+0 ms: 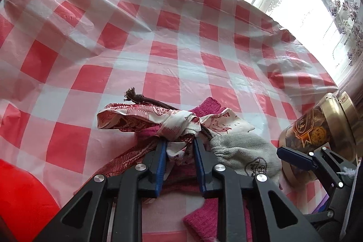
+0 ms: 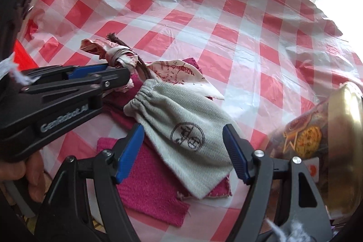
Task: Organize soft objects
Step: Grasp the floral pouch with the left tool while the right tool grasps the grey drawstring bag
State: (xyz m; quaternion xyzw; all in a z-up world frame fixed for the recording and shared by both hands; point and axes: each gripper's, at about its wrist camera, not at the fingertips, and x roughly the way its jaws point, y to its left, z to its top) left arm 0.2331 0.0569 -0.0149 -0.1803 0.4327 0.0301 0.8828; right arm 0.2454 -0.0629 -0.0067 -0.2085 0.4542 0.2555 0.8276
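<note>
My left gripper [image 1: 179, 146] is clenched on the knotted red-and-white printed scarf [image 1: 177, 124], pinching it just below the knot; the right-wrist view shows the same grasp from the side. My right gripper [image 2: 183, 151] is released, jaws spread wide to either side of the grey herringbone drawstring pouch [image 2: 181, 124], not touching it as far as I can tell. Scarf, pouch and the magenta knit cloth [image 2: 147, 185] beneath them lie bunched together near the table's near edge, on the red-and-white checked plastic tablecloth [image 1: 158, 37]. The pouch's brown drawstring cord [image 1: 145, 99] runs up through the scarf knot, so I judge the two are tangled. To do this well: hold the pouch down or grip its body with the right while drawing the scarf away slowly with the left, watching the cord for snagging; lifting fast would likely drag the pouch and cloth along. A gold-lidded jar [image 2: 329, 151] sits just beside the right gripper toward the table's right edge, so little room there and a knock is a risk. The centre and far side of the tablecloth offer broad open room, though wrinkled. A red object [image 1: 20, 196] lies at the near left corner.
</note>
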